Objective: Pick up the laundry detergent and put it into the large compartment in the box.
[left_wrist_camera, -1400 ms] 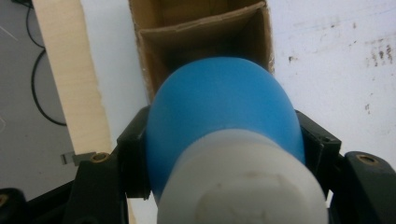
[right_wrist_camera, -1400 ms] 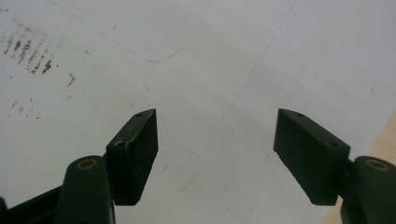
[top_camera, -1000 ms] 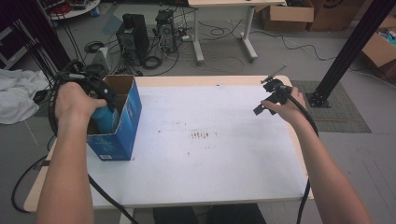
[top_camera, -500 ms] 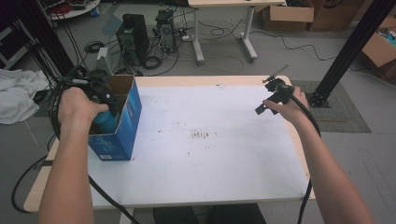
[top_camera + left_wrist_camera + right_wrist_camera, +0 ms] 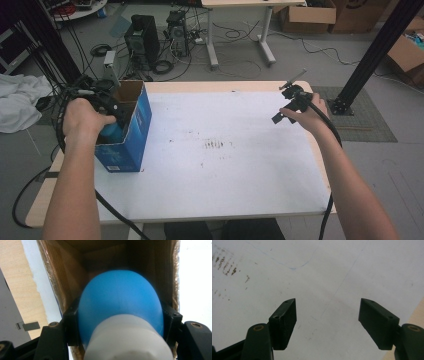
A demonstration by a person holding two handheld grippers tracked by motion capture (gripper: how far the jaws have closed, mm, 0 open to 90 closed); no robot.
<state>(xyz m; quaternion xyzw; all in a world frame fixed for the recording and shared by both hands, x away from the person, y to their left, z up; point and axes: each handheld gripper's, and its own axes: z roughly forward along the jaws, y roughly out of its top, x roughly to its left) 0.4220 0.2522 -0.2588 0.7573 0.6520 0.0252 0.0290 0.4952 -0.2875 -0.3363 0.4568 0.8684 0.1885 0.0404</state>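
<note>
Since the earlier frames the left gripper (image 5: pixel 107 107) has gone lower into the open top of the blue box (image 5: pixel 131 142), while the right gripper (image 5: pixel 286 111) has kept its place.

In the high view, the box stands upright at the left edge of the table (image 5: pixel 225 185). The left hand (image 5: pixel 82 120) holds its gripper over the opening, and a blue object (image 5: pixel 111 134) shows just under it, inside the box.

In the left gripper view, the jaws press on both sides of the blue object (image 5: pixel 120 297), which has a rounded blue end and a white part (image 5: pixel 127 340). Its long axis runs along the jaws: the blue end points into the box (image 5: pixel 75 272), the white part toward the camera.

In the right gripper view, the right gripper (image 5: pixel 327 323) has wide, empty jaws above the white table surface (image 5: pixel 337 272).
</note>
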